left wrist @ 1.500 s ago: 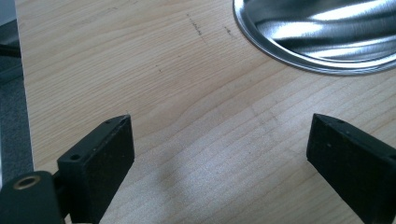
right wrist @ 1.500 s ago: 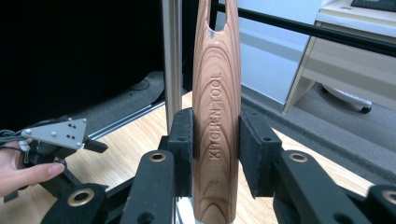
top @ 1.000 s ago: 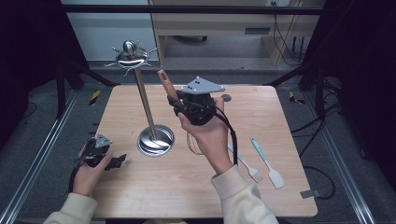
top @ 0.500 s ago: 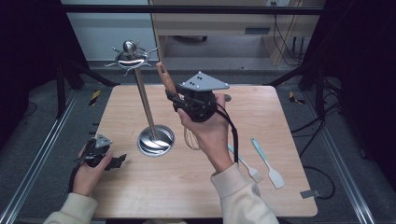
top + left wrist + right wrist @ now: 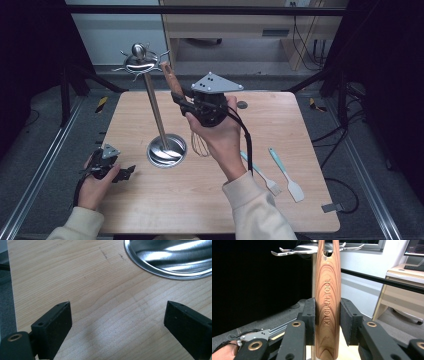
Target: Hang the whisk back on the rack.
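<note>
The right gripper still clamps the whisk's wooden handle between its fingers, now slightly nearer the rack's hooks. The left gripper has stayed resting on the surface, fingers wide open and holding nothing.

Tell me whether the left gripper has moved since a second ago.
No. In the high view the left gripper sits in the same spot left of the stand's round base, near the table's left edge.
</note>
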`<state>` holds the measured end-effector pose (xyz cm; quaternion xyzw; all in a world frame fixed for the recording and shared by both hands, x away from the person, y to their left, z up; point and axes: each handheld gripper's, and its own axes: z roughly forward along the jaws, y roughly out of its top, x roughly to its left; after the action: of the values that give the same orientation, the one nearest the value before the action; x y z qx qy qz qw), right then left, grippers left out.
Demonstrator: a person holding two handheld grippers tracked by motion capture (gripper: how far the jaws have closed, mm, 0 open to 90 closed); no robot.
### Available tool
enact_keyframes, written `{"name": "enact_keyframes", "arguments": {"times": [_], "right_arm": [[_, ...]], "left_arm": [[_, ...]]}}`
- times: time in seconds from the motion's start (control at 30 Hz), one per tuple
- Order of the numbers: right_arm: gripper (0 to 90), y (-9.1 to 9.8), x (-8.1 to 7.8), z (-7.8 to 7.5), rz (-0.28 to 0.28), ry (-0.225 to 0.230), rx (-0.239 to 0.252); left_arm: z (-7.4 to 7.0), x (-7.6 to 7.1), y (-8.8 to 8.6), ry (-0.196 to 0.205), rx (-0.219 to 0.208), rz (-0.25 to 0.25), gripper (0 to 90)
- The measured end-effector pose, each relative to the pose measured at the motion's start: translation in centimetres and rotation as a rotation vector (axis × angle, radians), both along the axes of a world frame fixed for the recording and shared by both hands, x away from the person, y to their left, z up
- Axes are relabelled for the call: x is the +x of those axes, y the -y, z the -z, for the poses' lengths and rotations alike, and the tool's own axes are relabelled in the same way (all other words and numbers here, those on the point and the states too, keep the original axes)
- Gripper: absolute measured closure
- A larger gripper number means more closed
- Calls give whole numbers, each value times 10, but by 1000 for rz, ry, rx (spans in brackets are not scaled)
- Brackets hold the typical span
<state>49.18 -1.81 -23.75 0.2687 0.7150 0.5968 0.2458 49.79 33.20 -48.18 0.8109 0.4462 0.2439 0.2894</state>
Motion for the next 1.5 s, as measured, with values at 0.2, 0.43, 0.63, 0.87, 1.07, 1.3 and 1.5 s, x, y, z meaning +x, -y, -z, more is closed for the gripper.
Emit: {"name": "enact_keyframes", "arguments": {"times": [0.2,0.43,0.63,0.87,1.07,1.3,1.5], "right_arm": [[681,-2,3,1,-4,-7,3],[680,-5,6,2,-19,-19,7],[681,-7,10,5,-31,-20,8],[680,-8,12,7,-38,-20,22],[680,-10,13,11,-44,-27,17],[679,-12,14,14,-45,-25,14],[679,-14,15,16,-38,-19,8]], "left_arm": [[0,0,0,-1,-1,1,74],[1,0,1,2,-8,-4,74],[1,0,1,1,-8,-4,74],[1,0,1,2,-7,-3,74],[1,0,1,2,-7,-2,75],[1,0,1,3,-9,-4,75],[0,0,0,1,-3,0,75]]}}
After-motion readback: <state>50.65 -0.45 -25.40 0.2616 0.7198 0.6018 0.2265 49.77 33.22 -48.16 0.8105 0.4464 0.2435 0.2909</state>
